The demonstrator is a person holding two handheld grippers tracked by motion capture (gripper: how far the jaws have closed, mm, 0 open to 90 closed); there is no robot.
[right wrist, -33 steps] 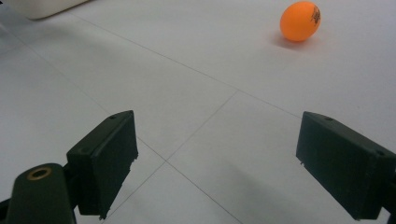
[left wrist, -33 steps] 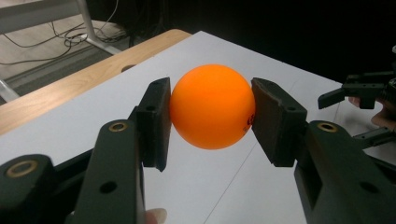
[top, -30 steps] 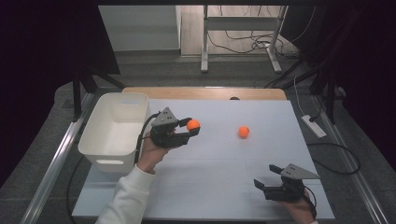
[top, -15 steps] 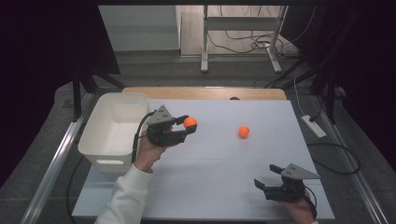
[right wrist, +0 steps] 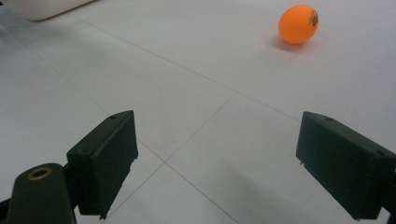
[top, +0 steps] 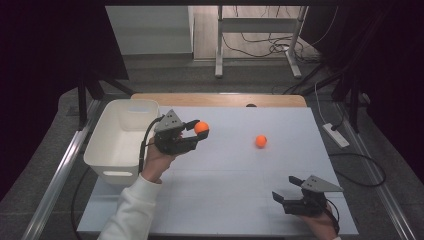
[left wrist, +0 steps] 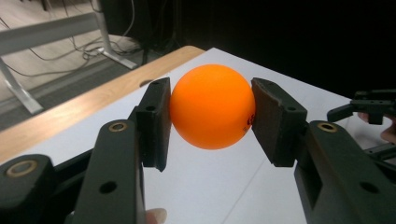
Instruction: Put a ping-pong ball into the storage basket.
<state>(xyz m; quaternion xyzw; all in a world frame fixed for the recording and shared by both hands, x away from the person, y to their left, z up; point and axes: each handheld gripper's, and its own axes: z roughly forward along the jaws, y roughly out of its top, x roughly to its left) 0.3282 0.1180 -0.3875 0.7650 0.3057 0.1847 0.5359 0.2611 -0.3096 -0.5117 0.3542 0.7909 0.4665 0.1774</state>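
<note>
Ball in grip: small orange plastic ball (left wrist: 212, 106), table-tennis type, smooth glossy shell, sits squarely between the two pads of the left gripper (left wrist: 210, 116), lifted clear of the white table top (top: 240, 180).
Left jaws: pinching the ball on opposite sides, pad faces flat against its widest part; small dark print shows by one pad.
Right jaws: right gripper (right wrist: 217, 163) spread wide, nothing between them, low over the table.
Second ball: another orange ball (right wrist: 298, 24) lies on the table well ahead of the right jaws, off toward one jaw's side, apart from both.
Bin: white rectangular plastic bin (top: 122, 137) just behind the left gripper, on its cable side, seen from the high view.
Handling (judgement): very light, thin hollow shell, stiff but dents under a hard squeeze; slick and round, so it rolls or pops out if pinched off-centre.
Grip point (judgement): across the full diameter, pads centred, light force only. Current hold looks right.
Orientation: sphere, no long axis, no pointing direction; print is the only marker and doesn't matter for the grip.
Risk (judgement): tilted jaws or a jolt could squirt it out.
</note>
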